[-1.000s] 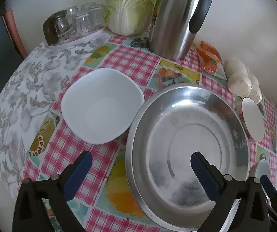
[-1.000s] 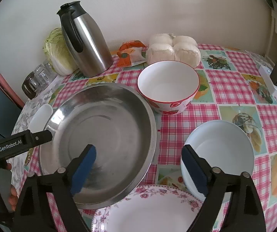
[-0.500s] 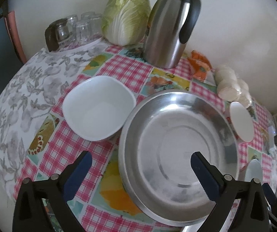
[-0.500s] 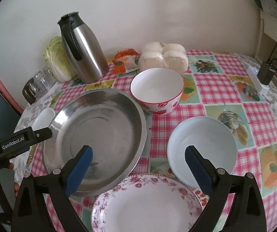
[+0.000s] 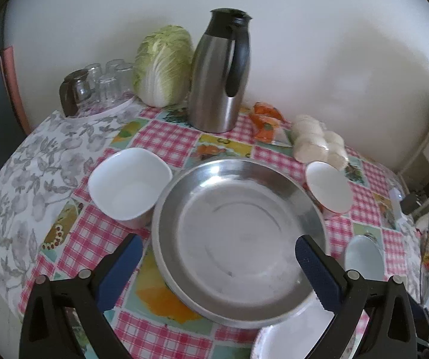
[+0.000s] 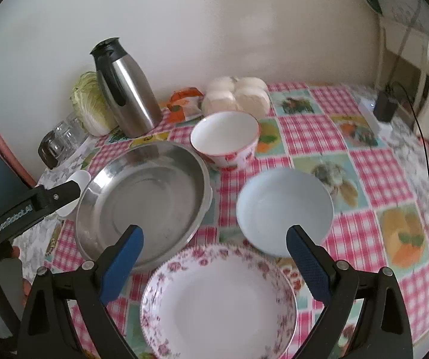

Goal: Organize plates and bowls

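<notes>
Both cameras have pulled back and up since a second ago: far more checked tablecloth (image 6: 307,131) shows, and the steel basin looks smaller in each view. Both grippers stay spread wide, holding nothing.

Nearest the right gripper (image 6: 214,254), at 6 o'clock between its blue pads, lies a shallow round floral-rimmed plate (image 6: 218,303), glossy white in the middle. At 1 o'clock sits a smooth pale blue bowl (image 6: 284,209), just beside the plate. At 11 o'clock the broad, dull-shining steel basin (image 6: 144,199) touches the plate's rim. Farther on stands a white bowl with red rim (image 6: 224,139).

The left gripper (image 5: 214,266) hangs over the basin's (image 5: 238,230) near edge, its right pad above the metal. At 10 o'clock lies a squarish white bowl (image 5: 129,187), touching the basin. Beyond stand a steel jug (image 5: 220,71), a cabbage (image 5: 163,65) and upturned glasses (image 5: 100,85).
</notes>
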### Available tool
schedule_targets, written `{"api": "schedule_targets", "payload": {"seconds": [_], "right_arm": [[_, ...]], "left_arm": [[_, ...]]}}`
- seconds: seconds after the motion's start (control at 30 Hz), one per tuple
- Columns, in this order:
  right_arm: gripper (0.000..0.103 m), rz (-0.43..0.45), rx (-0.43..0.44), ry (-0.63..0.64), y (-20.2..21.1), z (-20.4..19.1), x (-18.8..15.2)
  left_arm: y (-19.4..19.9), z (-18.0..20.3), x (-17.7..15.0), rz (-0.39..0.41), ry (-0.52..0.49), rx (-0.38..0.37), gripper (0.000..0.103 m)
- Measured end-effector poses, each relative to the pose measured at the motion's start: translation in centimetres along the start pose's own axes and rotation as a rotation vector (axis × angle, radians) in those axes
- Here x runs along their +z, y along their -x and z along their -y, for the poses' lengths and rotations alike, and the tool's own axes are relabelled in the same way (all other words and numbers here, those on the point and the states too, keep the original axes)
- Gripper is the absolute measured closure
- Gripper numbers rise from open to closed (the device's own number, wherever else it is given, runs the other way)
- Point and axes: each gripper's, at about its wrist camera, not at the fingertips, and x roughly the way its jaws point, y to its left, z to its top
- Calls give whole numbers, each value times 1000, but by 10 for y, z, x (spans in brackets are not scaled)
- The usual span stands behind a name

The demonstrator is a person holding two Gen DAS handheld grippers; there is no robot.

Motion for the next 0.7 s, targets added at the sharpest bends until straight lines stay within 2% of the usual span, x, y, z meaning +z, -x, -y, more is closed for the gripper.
{"api": "schedule_targets", "payload": {"seconds": [0.13, 0.3, 0.43, 0.57, 0.7], "right_arm": [[6, -18, -17, -16, 5, 7, -10], [7, -33, -47, -40, 7, 16, -22], [6, -75, -64, -66, 1, 28, -32], [7, -111, -83, -82, -5, 37, -40], [6, -150, -89, -104, -13, 44, -44]], "left_arm": [[4, 2, -11, -21, -7, -21, 0], [3, 5, -29, -84, -15, -29, 0], [3, 7, -42, -121, -25, -36, 0], [1, 6, -56, -185, 1, -88, 0], [-4, 12, -65, -240, -13, -101, 0]]}}
